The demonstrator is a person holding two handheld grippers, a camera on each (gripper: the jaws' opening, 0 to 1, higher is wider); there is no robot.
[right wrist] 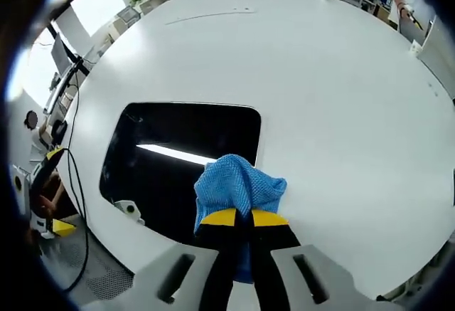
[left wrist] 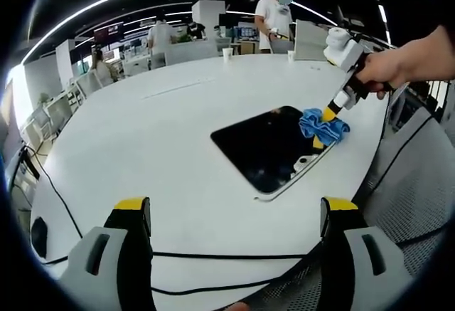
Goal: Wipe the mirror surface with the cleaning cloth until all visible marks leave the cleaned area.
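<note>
While the mirror (right wrist: 178,161) lies flat on the white counter (right wrist: 320,83), its dark glass reflects a ceiling light strip, and no distinct smear or mark can be made out on it at this resolution. The cleaning cloth (right wrist: 238,190), a blue bunched textile, rests on the mirror at one corner, overlapping the frame edge toward the counter. The right tongs (right wrist: 238,218) are pressed together on the cloth, pinching a fold of it and holding it down against the glass; in the left gripper view the same cloth (left wrist: 323,126) sits at the far corner of the mirror (left wrist: 274,151), with a hand (left wrist: 384,69) gripping the tool above it. The left tongs (left wrist: 234,215) are spread, hold nothing, and hover over bare counter near a black cable (left wrist: 213,255), well apart from the mirror.

Judged status: wiping is in progress at one corner. Most of the glass lies outside the cloth's present position, and whether that area is already clean cannot be determined. Coverage of the remaining surface is likely still required
</note>
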